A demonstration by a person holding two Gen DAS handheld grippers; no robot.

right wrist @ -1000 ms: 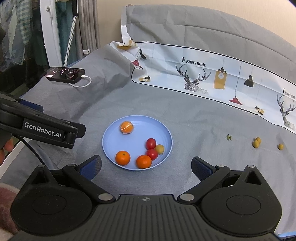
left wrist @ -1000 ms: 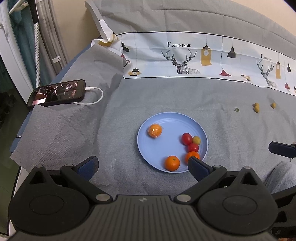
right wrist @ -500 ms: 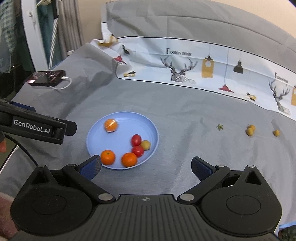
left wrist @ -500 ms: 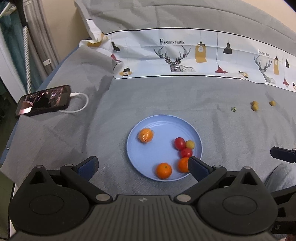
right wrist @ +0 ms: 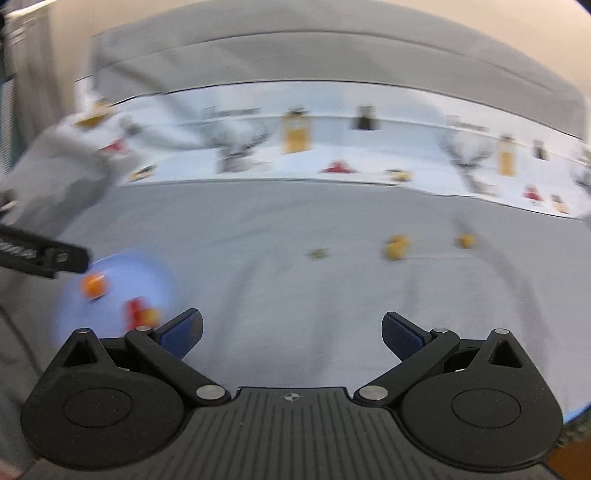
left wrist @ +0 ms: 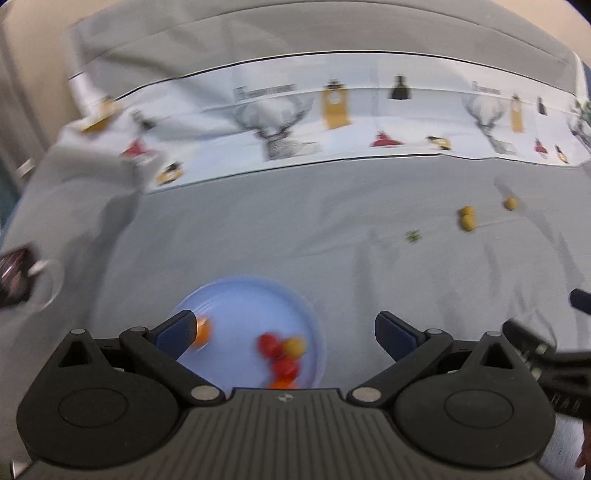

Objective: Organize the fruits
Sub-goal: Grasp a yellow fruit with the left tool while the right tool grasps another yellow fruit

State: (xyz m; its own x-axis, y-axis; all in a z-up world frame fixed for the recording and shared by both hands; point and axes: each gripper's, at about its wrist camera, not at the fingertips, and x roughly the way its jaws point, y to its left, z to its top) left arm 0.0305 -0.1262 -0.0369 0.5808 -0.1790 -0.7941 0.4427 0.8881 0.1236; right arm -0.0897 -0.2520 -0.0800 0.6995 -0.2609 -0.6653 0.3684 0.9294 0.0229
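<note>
Grippers, left (left wrist: 284, 330) and right (right wrist: 291, 334), jaws wide, level above cloth (right wrist: 295, 258).

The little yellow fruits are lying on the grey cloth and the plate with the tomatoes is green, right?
Not quite: the plate is blue, not green, as the left wrist view shows. The little yellow fruits do lie on the grey cloth, and the red tomatoes are on that plate.

A grey cloth (left wrist: 258, 221) covered the surface; behind it ran a white deer-print band (left wrist: 288, 125), with a beige wall (right wrist: 480, 33) beyond.
</note>
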